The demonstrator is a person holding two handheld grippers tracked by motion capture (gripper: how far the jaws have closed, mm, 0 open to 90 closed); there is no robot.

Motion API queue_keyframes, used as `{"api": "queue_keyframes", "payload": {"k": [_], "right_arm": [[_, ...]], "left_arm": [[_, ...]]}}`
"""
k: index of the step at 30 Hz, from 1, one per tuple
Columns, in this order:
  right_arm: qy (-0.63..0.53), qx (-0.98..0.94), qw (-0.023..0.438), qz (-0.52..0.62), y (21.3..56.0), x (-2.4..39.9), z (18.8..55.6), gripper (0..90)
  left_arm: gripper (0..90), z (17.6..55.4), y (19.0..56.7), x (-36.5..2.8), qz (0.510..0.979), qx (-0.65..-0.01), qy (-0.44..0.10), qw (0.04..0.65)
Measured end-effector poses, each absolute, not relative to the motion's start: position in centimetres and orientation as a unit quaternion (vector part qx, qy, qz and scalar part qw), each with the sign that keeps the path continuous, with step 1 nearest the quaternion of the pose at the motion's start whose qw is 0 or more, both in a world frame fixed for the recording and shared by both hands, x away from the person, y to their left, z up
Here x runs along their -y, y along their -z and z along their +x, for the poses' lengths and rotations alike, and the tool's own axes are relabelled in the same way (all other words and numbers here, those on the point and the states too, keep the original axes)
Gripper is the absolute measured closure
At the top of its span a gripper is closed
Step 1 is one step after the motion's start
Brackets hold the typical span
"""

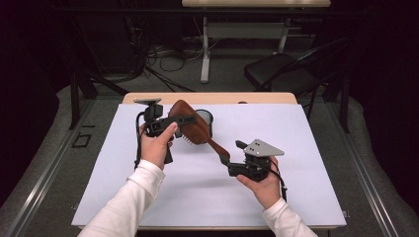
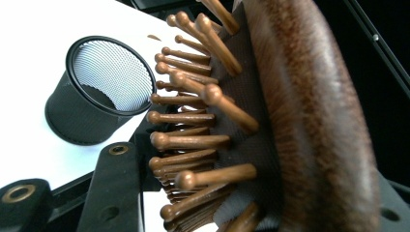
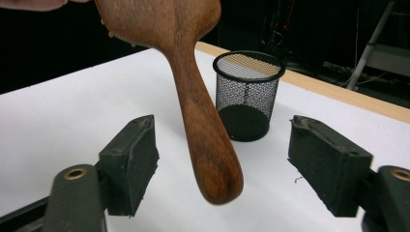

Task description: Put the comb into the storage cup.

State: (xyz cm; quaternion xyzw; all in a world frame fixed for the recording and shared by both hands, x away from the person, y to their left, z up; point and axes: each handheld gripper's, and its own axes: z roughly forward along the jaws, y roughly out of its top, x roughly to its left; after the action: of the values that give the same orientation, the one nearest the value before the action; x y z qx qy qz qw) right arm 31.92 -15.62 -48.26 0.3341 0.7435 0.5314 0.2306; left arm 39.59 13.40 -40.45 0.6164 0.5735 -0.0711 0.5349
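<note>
Wood makes up the whole of the paddle hairbrush (image 1: 193, 127), so it is judged stiff, fairly light and not fragile, though the polished back and handle are likely to be slippery between hard pads. In the high view the brush is held above the white sheet (image 1: 296, 148) on the desk (image 1: 207, 98), left of centre in the frame, its head up and to the left and its handle (image 3: 205, 140) slanting down toward the lower right. The left tool (image 1: 170, 121) is pressed onto the head: in the left gripper view the bristle pins (image 2: 193, 140) and the rubber cushion are seen squeezed against one jaw at the lower left, the wooden back toward the other. The pins are judged to give a little, so a grip across the head can rock. The right tool (image 3: 220, 164) is spread; its jaws stand either side of the rounded handle end without touching it. The narrow neck of the handle is judged the surest place to be taken, since the flat sides there offer the pads a hold. The black mesh cup (image 3: 247, 94) stands upright on the sheet beyond the brush. Part of the head is cut off at the top of the right gripper view, the far jaw of the left tool is hidden behind the head, and the inside bottom of the cup cannot be made out.
</note>
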Motion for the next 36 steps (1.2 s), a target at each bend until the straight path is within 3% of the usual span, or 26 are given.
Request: {"api": "queue_keyframes", "payload": {"k": [6, 12, 14, 19, 36], "right_arm": [[-0.514, -0.755, 0.22, 0.343, 48.0, 15.6, 32.1, 15.3], [-0.507, -0.756, 0.215, 0.353, 47.6, 15.7, 32.1, 12.6], [-0.501, -0.763, 0.209, 0.35, 47.5, 15.7, 32.1, 6.1], [-0.5, -0.765, 0.198, 0.356, 47.4, 15.9, 32.2, 0.6], [-0.492, -0.768, 0.191, 0.363, 47.5, 16.1, 32.4, 0.0]], "left_arm": [[47.7, 39.8, 40.4, -13.6, 0.612, -0.577, 0.074, 0.536], [47.7, 40.1, 40.3, -13.8, 0.607, -0.582, 0.066, 0.537], [47.7, 40.1, 40.3, -13.9, 0.607, -0.582, 0.063, 0.538], [47.7, 40.2, 40.1, -14.0, 0.602, -0.586, 0.055, 0.539], [47.4, 41.0, 40.0, -14.6, 0.595, -0.597, 0.04, 0.536]]}}
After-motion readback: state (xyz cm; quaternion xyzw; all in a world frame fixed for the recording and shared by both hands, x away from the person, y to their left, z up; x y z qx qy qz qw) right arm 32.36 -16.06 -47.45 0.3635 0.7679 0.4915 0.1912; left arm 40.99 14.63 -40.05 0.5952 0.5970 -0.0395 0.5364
